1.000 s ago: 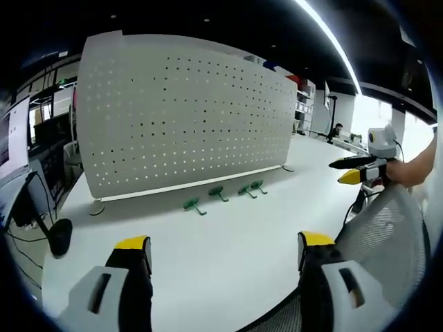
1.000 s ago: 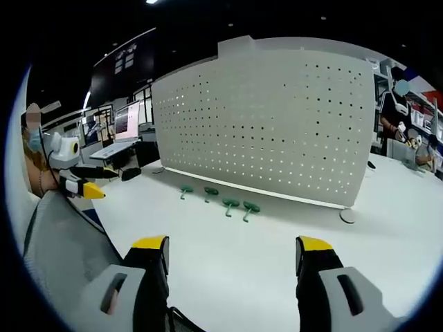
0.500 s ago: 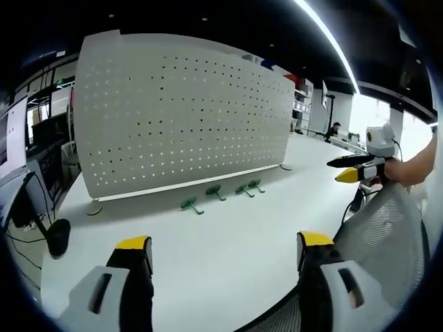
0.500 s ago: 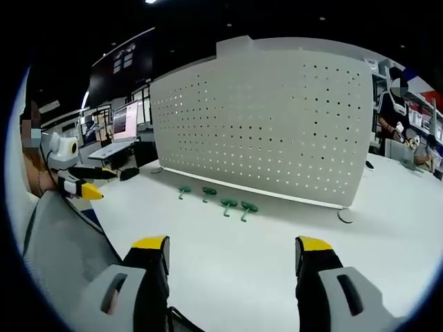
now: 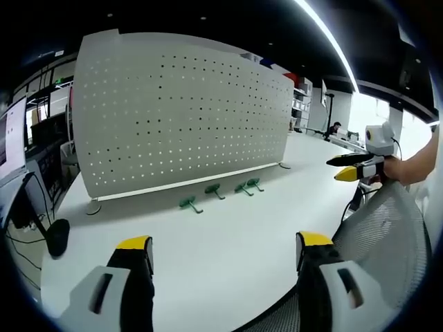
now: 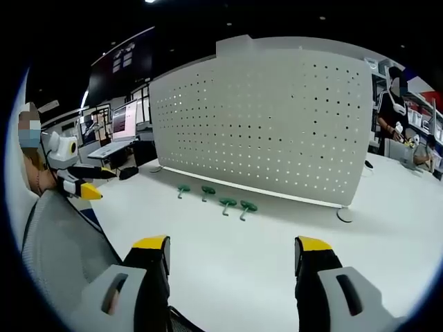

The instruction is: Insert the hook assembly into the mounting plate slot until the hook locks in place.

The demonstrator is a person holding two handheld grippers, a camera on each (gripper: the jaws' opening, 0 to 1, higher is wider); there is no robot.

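Note:
A white perforated mounting plate point(image 5: 180, 117) point(image 6: 270, 124) stands upright on the white table. Several green hooks lie on the table in a row in front of it, from the leftmost hook point(image 5: 187, 203) point(image 6: 183, 189) to the rightmost hook point(image 5: 255, 184) point(image 6: 247, 207). My left gripper point(image 5: 218, 259) is open, well back from the hooks, with nothing between its jaws. My right gripper point(image 6: 232, 259) is open too, also back near the table edge. The right gripper point(image 5: 353, 167) shows at the right of the left gripper view; the left gripper point(image 6: 77, 181) shows at the left of the right gripper view.
A grey mesh chair back point(image 5: 381, 235) point(image 6: 62, 256) sits between the two grippers at the table edge. The plate rests on round feet point(image 5: 93, 207) point(image 6: 346, 216). A black desk item point(image 5: 59, 235) sits at the left. Desks, monitors and people fill the background.
Both views have shifted only slightly; the hooks sit a little higher in the picture. Nothing on the table has moved and both grippers stay open.

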